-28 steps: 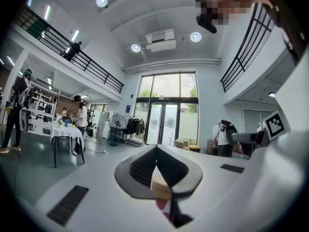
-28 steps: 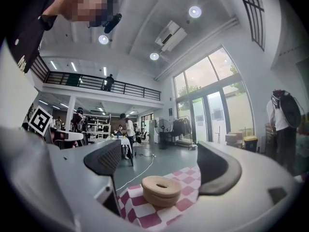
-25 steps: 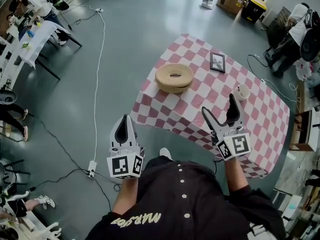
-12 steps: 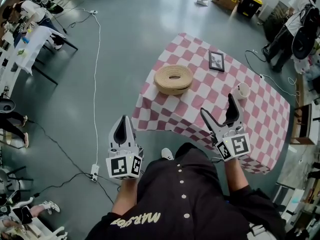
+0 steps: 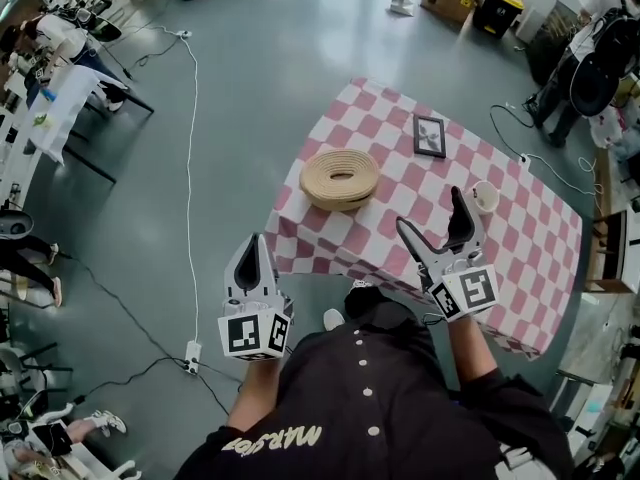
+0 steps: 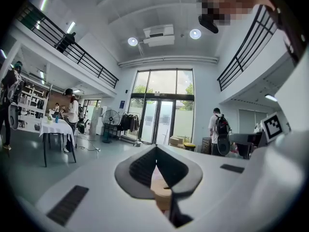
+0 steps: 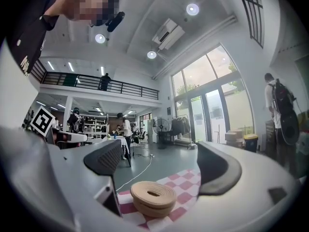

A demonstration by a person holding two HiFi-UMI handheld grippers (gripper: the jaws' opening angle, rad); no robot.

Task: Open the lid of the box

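Observation:
A round tan woven box [image 5: 340,178] with its lid on sits near the left corner of the table with the pink checked cloth [image 5: 520,268]. My left gripper [image 5: 255,251] is shut and hangs over the floor, short of the table's edge; its own view shows a sliver of the box [image 6: 161,190] behind its closed jaws [image 6: 155,153]. My right gripper [image 5: 433,220] is open above the cloth's near edge, to the right of the box and apart from it. In the right gripper view the box [image 7: 153,197] lies ahead between the spread jaws [image 7: 161,166].
A small black picture frame [image 5: 430,135] and a white cup [image 5: 485,196] lie farther back on the cloth. A white cable [image 5: 190,168] and a power strip [image 5: 190,356] run over the grey floor at left. People stand at the far right [image 5: 585,43] and at tables at left [image 5: 55,48].
The table and box sit slightly lower in the head view than a second ago. Both grippers keep their places relative to me, and their jaws have not changed.

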